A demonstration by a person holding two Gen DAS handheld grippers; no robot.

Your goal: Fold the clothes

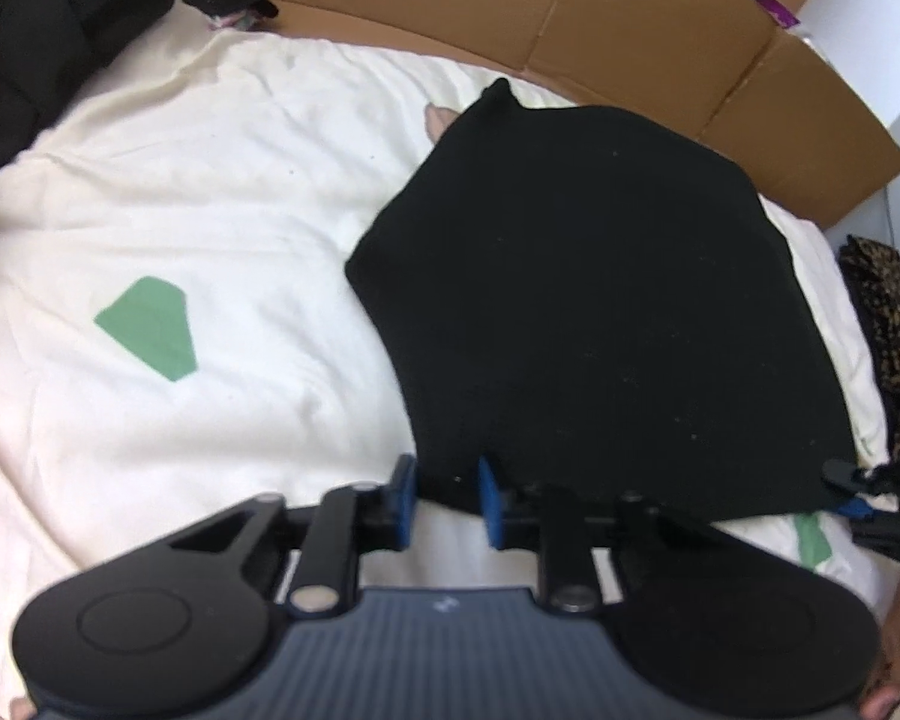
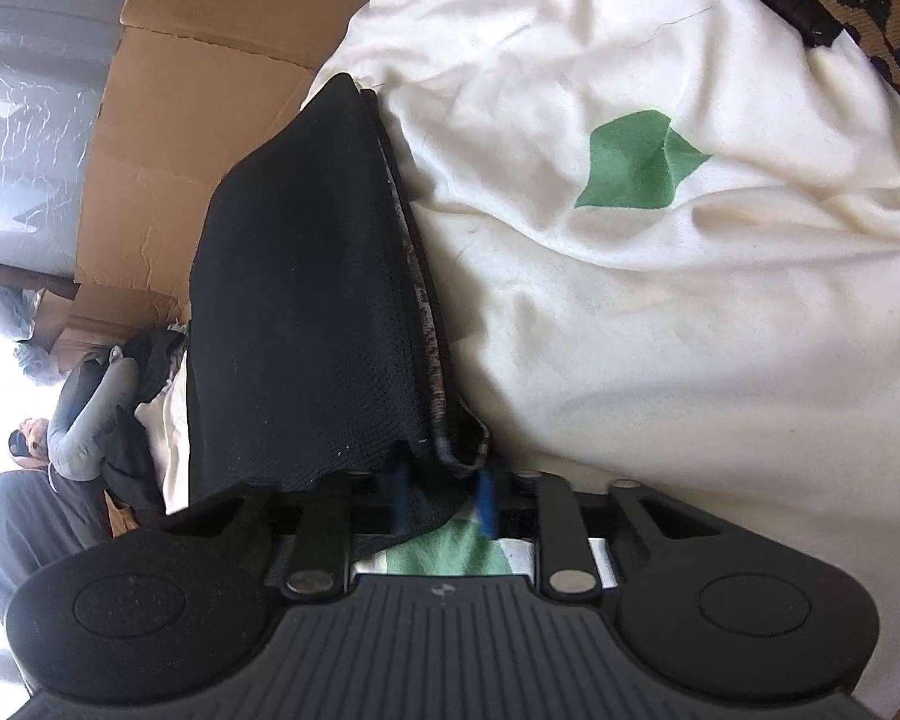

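A folded black garment [image 1: 600,312] lies on a white sheet [image 1: 210,192] with green patches. My left gripper [image 1: 447,498] is shut on the garment's near left corner between its blue pads. My right gripper [image 2: 441,495] is shut on the garment's other near corner; the garment [image 2: 306,312] rises away from it, showing a patterned inner edge. The right gripper also shows at the right edge of the left wrist view [image 1: 870,498].
Flattened cardboard [image 1: 570,18] lines the far side of the sheet. A pile of dark clothes [image 1: 42,42] sits at the far left. A leopard-print cloth [image 1: 888,324] lies at the right edge. A person [image 2: 78,402] sits beyond the sheet.
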